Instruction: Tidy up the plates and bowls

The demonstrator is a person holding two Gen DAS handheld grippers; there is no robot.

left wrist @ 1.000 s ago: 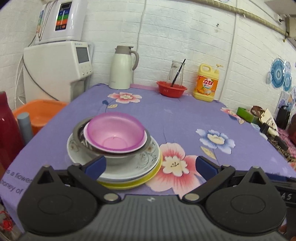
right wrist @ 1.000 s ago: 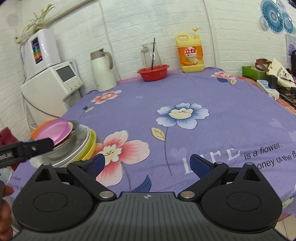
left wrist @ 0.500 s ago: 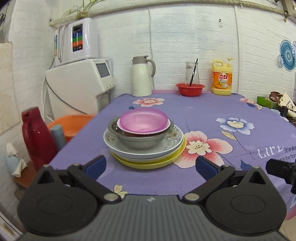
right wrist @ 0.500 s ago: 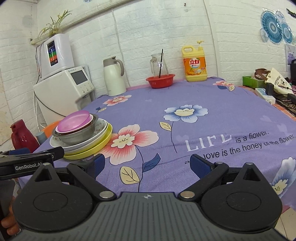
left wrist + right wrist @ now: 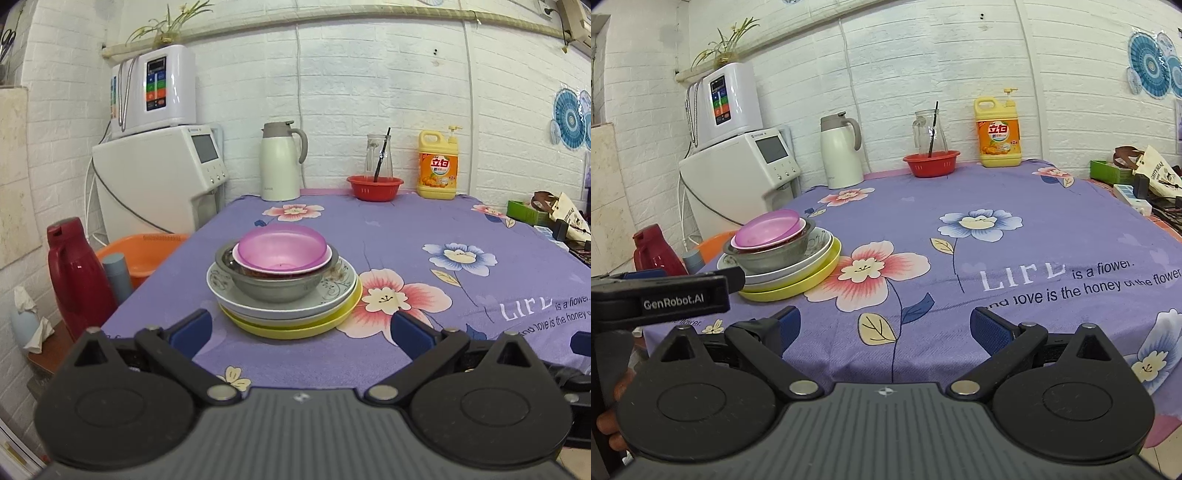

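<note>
A stack stands near the left front corner of the purple flowered table (image 5: 388, 236): a pink bowl (image 5: 282, 250) in a metal bowl (image 5: 277, 286), on a patterned white plate (image 5: 332, 291), on a yellow plate (image 5: 295, 328). The stack also shows in the right wrist view, with the pink bowl (image 5: 768, 229) on top and the yellow plate (image 5: 798, 286) at the bottom. My left gripper (image 5: 301, 330) is open and empty, just short of the stack. My right gripper (image 5: 882, 328) is open and empty over the table's front edge, to the right of the stack.
At the back stand a white kettle (image 5: 280, 162), a red basket (image 5: 375, 187) with a glass jar, and a yellow detergent bottle (image 5: 437, 166). Left of the table are a white appliance (image 5: 159, 181), an orange basin (image 5: 144, 254) and a red flask (image 5: 79, 277). Clutter lies at the right edge (image 5: 546, 214).
Both grippers have pulled back and away from the stack, which now looks smaller and farther off. The stack itself has not moved. Both stay open.
</note>
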